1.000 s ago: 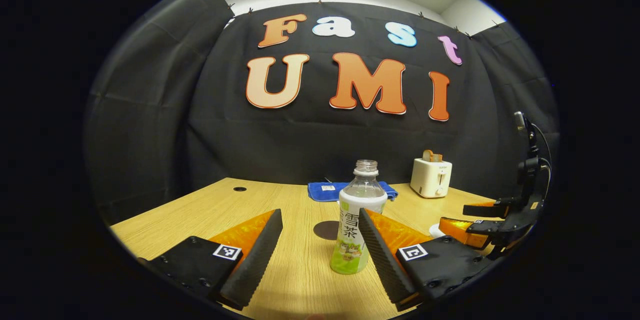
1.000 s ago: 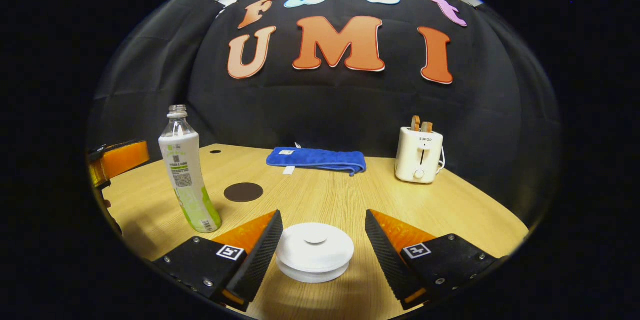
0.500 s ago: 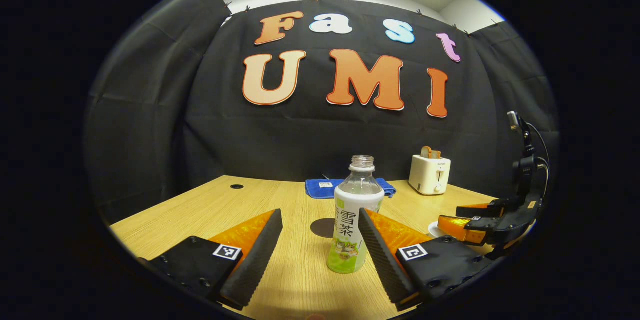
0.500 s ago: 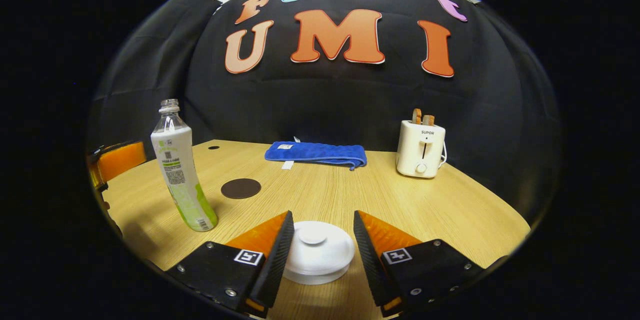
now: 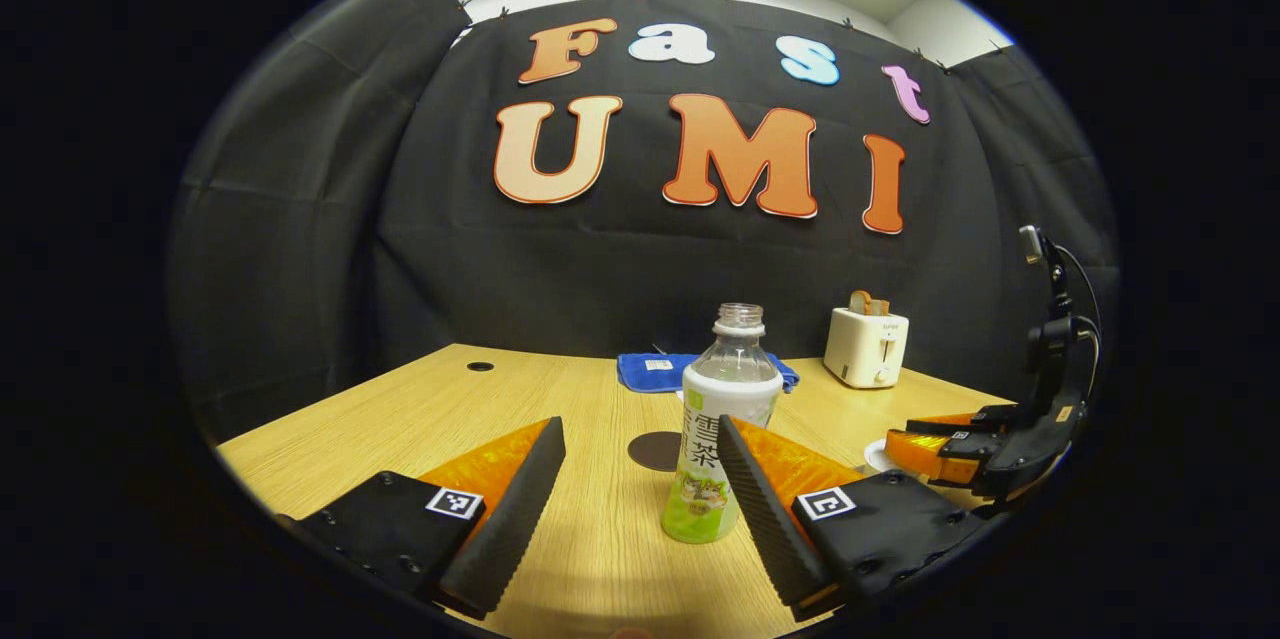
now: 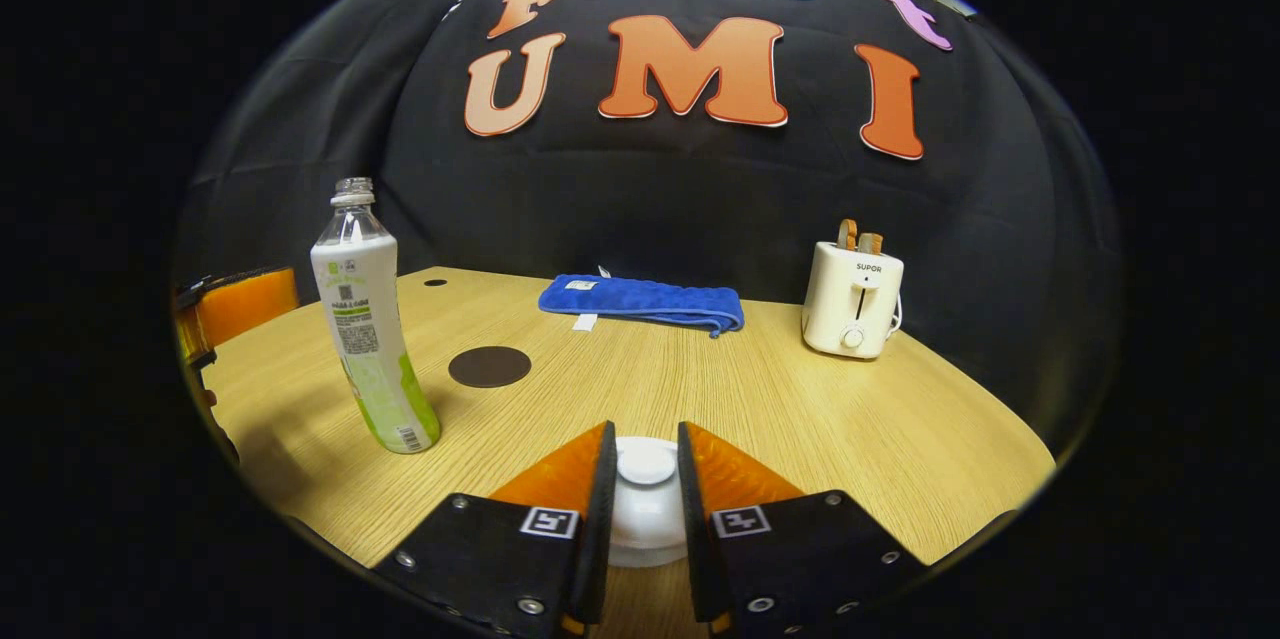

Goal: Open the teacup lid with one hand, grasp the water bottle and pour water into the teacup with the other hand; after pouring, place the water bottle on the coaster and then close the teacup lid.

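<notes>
While gripping lid (image 6: 646, 479), right gripper (image 6: 643, 489).

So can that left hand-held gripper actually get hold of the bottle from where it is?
Probably yes. The left hand-held gripper is open, and the bottle stands upright just ahead, close by one finger, with bare table between. It sits off-centre, so a small sideways shift looks needed.

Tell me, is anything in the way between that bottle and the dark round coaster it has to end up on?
Nothing visible blocks it. In the right gripper view the water bottle stands upright on the table, and the coaster lies just beyond it with bare wood between them. The blue cloth and toaster sit farther back.
</notes>
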Available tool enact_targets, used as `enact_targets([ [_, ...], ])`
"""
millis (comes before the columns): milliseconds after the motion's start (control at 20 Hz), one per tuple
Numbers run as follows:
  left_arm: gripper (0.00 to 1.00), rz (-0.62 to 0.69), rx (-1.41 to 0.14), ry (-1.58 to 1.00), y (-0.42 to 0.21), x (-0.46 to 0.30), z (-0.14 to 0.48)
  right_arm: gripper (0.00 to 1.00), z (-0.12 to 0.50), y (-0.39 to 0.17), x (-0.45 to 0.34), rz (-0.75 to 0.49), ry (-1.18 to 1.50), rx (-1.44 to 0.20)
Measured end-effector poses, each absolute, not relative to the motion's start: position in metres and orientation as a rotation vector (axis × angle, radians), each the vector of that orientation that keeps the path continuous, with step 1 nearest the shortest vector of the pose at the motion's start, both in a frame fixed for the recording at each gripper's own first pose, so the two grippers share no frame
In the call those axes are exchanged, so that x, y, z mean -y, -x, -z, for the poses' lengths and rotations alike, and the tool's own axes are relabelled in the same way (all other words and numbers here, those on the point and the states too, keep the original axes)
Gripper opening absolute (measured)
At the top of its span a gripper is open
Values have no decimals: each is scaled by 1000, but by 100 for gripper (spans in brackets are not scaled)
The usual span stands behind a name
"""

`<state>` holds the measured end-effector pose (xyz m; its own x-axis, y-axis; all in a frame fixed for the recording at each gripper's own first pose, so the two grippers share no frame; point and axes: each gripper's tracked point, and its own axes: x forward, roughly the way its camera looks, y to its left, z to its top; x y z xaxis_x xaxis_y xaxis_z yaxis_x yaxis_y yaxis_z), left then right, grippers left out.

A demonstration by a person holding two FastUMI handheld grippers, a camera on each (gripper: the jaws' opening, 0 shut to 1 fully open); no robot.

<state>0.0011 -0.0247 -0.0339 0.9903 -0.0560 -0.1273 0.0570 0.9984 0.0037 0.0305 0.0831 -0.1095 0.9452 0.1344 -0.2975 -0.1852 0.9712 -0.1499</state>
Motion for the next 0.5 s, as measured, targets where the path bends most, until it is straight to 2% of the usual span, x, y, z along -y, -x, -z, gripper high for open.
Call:
enact_targets([
  [200,98,60,-123,-10,1,26,33,23,109,-31,-83,-165,176,-297],
  [250,98,63,-123,-8,0,27,34,17,107,-31,-82,-165,156,-302],
  [300,98,67,-123,-6,0,28,34,19,102,-30,-82,-168,139,-299],
  [500,98,81,-122,-4,4,34,32,18,82,-31,-72,-155,140,-256],
])
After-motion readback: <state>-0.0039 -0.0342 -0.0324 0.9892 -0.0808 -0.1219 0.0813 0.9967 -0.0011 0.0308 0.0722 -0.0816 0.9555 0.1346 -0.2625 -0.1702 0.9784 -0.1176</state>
